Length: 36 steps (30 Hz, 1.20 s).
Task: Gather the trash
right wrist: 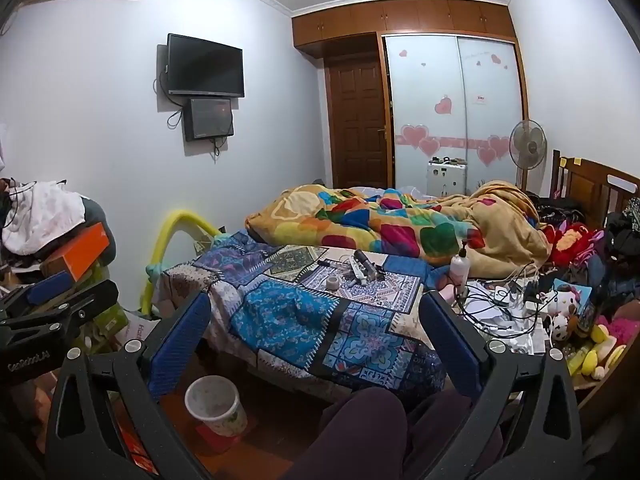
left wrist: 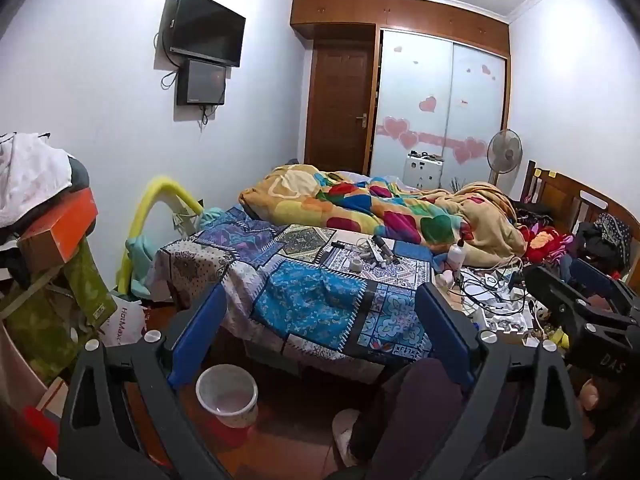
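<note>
A white waste bin stands on the floor by the foot of the bed. On the patchwork bedcover lie a tape roll, small gadgets and, further right, white scraps among tangled cables. My left gripper is open and empty, held in the air short of the bed. My right gripper is also open with nothing between its fingers. Each shows at the edge of the other's view: right gripper, left gripper.
A person's legs in dark trousers are below the grippers. A colourful quilt is heaped on the bed. A pile of boxes and clothes stands on the left, plush toys on the right, a fan behind.
</note>
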Tool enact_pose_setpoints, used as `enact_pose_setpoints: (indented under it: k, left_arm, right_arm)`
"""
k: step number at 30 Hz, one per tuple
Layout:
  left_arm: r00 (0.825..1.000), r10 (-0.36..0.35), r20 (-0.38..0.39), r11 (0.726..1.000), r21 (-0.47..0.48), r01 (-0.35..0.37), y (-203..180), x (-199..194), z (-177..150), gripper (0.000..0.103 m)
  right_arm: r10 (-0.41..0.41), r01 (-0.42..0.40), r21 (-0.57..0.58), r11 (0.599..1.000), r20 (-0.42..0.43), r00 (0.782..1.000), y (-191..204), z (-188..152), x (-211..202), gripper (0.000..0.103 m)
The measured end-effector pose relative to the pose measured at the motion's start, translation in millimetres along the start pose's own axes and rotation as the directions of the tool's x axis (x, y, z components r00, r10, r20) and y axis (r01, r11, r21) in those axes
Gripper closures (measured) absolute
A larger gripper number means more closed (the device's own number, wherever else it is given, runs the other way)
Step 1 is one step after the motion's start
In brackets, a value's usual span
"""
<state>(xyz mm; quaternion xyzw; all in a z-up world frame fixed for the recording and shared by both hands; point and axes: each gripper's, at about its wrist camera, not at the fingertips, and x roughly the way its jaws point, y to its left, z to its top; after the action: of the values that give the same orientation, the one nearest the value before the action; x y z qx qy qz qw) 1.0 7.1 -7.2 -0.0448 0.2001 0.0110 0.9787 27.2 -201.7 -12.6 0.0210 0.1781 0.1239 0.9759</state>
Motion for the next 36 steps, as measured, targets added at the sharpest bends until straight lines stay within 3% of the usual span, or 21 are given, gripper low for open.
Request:
enact_pose_setpoints:
  k: [36]
  left_arm:
    - [1.0,-0.007,-0.013,1.0,-0.018,0.007,1.6,1.3,-3.2,0.007]
  right_arm:
    - [-0.002,0.002,0.006,1.0,0.004,1.0,5.0,-1.1,-2.0,0.0]
